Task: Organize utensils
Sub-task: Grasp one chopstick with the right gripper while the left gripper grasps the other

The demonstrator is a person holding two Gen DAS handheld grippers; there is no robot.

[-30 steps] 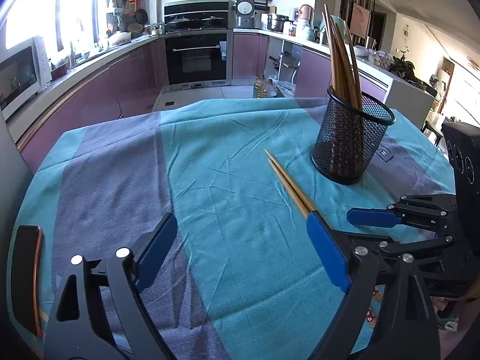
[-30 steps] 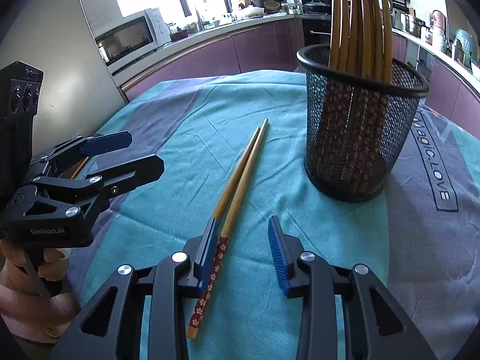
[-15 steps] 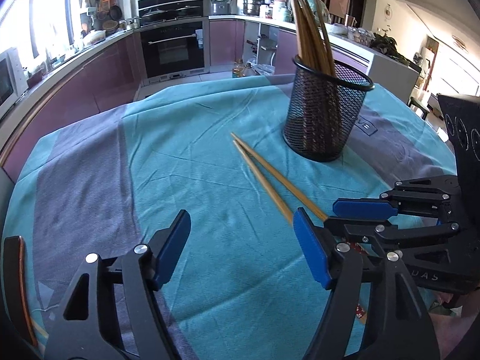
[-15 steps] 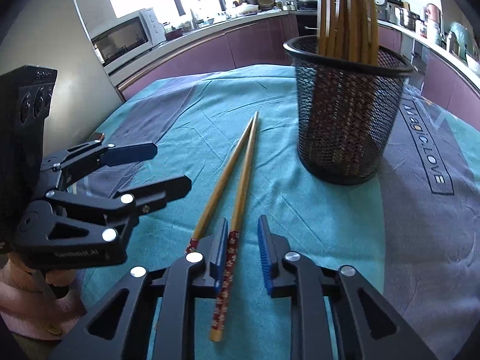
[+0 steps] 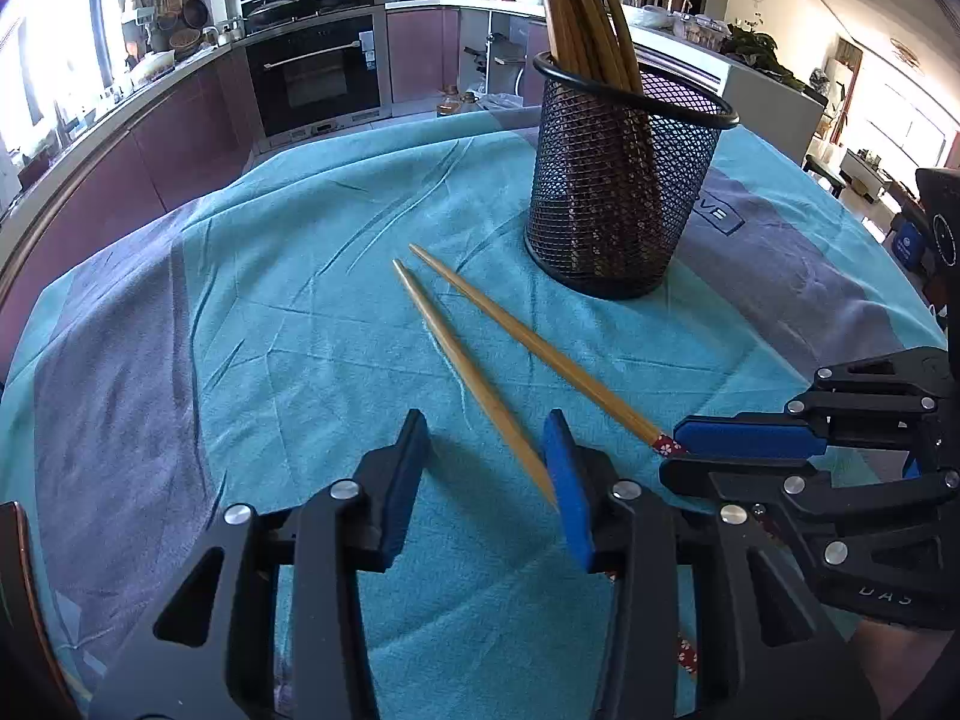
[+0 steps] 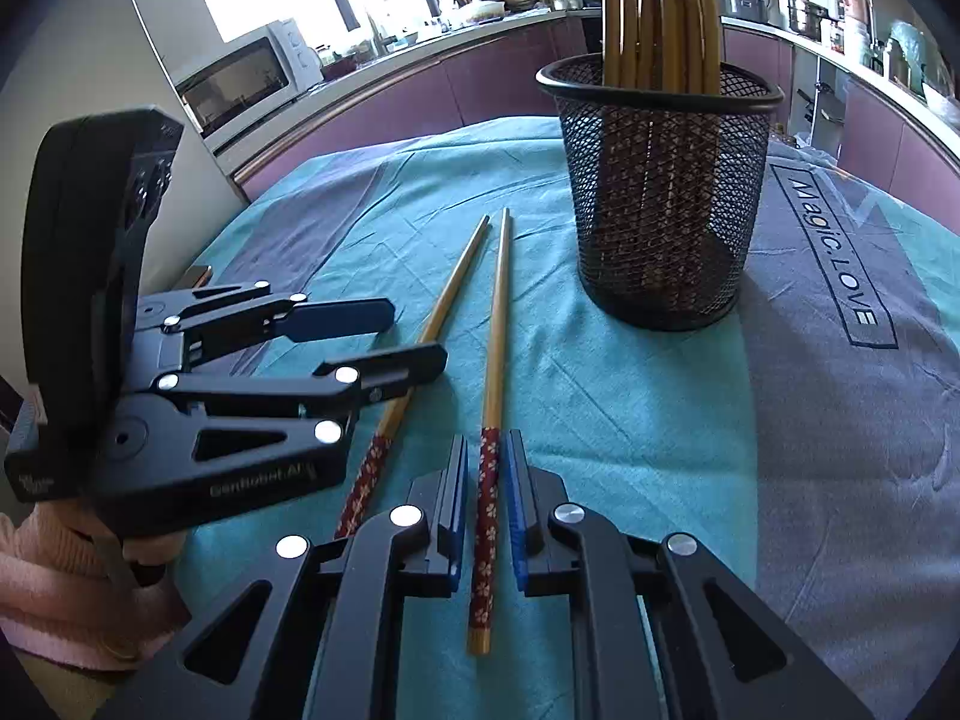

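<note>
Two wooden chopsticks with red flowered ends lie on the teal tablecloth. My right gripper (image 6: 485, 468) straddles the red end of the right chopstick (image 6: 497, 324), jaws narrowed around it with small gaps still showing. The left chopstick (image 6: 441, 315) lies just beside it, its red end under my left gripper (image 6: 399, 333). In the left wrist view my left gripper (image 5: 486, 468) is open, its right pad (image 5: 567, 489) touching the near chopstick (image 5: 462, 369); the other chopstick (image 5: 528, 348) runs to my right gripper (image 5: 714, 450). A black mesh holder (image 6: 663, 192) holds several chopsticks.
The holder (image 5: 618, 180) stands upright at the back right of the table. The cloth has grey bands (image 6: 840, 396) with printed lettering. A microwave (image 6: 240, 81) and kitchen counters lie beyond the table edge. An oven (image 5: 315, 75) shows past the far edge.
Both grippers moved forward and lower toward the chopsticks. My right jaws narrowed around the right chopstick's red end. My left jaws closed partway and the chopsticks spread slightly apart.
</note>
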